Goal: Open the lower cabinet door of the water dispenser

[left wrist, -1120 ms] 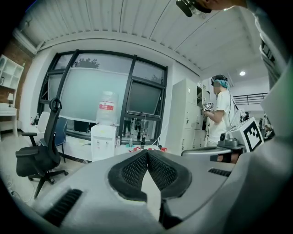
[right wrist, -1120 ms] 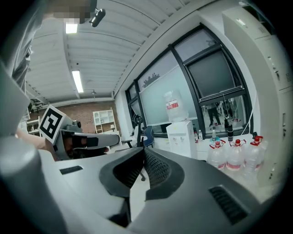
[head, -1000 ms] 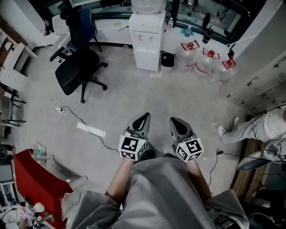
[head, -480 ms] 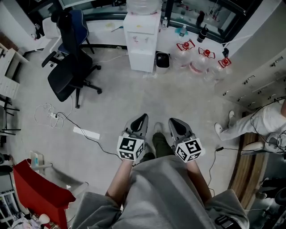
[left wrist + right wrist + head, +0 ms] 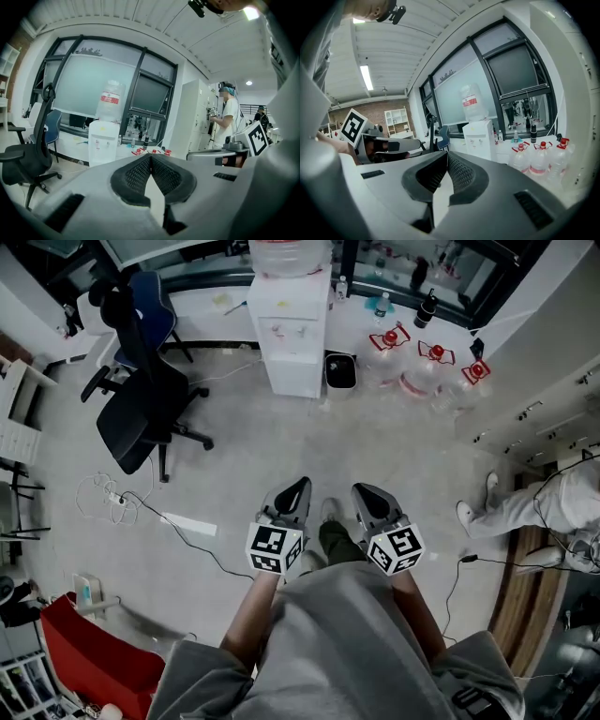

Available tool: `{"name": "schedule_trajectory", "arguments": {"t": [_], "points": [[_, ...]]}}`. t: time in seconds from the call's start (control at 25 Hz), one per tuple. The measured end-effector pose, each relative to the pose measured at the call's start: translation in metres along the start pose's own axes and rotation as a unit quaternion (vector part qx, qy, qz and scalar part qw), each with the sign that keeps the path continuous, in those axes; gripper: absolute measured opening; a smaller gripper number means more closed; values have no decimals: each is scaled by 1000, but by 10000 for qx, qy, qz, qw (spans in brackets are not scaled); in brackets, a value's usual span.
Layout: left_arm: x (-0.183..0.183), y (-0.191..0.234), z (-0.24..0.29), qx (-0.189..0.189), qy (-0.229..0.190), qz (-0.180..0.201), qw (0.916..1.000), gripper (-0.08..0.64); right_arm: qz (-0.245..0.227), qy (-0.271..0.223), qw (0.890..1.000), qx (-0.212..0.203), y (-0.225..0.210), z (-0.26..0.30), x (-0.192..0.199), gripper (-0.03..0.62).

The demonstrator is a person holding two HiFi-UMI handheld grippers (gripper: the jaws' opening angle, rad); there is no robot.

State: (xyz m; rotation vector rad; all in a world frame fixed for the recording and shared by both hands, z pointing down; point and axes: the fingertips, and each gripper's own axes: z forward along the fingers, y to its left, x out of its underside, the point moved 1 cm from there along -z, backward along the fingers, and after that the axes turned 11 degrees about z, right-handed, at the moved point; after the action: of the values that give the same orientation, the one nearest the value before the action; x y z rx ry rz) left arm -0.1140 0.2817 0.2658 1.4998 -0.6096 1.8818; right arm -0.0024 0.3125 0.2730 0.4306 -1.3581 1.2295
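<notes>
The white water dispenser point(image 5: 291, 334) stands at the far wall with a bottle on top. Its lower cabinet door point(image 5: 294, 373) is closed. It also shows far off in the left gripper view, where the dispenser point(image 5: 103, 143) stands left of centre, and in the right gripper view, where the dispenser point(image 5: 480, 138) stands beside the window. My left gripper point(image 5: 305, 483) and right gripper point(image 5: 359, 488) are held side by side above the floor, well short of the dispenser. Both are shut with nothing in them, and their pads meet in both gripper views.
A black office chair point(image 5: 141, 409) stands left of the dispenser. A small black bin point(image 5: 340, 371) and several water bottles point(image 5: 431, 371) sit to its right. A power strip with cable point(image 5: 187, 519) lies on the floor at left. A person point(image 5: 534, 507) is at the right edge.
Both grippers have been carried forward over the floor towards the dispenser, still shut. A shoe has come into view between them, and the chair and cables have shifted in the head view.
</notes>
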Motion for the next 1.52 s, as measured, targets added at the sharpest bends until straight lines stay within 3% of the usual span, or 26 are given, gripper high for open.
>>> {"name": "schedule_trajectory", "arguments": {"t": [0.4, 0.84, 1.28, 1.52], "points": [[-31, 31, 89, 91, 174, 167, 9997, 9, 155, -41, 9999, -4, -64, 56, -49, 11], [-43, 43, 162, 134, 489, 340, 9981, 9, 523, -39, 9986, -42, -129, 93, -76, 11], [-34, 87, 193, 92, 743, 373, 9965, 9, 733, 160, 9971, -109, -142, 133, -68, 11], [-34, 117, 222, 344, 727, 337, 9962, 9, 748, 136, 9970, 113, -151, 168, -76, 11]]}}
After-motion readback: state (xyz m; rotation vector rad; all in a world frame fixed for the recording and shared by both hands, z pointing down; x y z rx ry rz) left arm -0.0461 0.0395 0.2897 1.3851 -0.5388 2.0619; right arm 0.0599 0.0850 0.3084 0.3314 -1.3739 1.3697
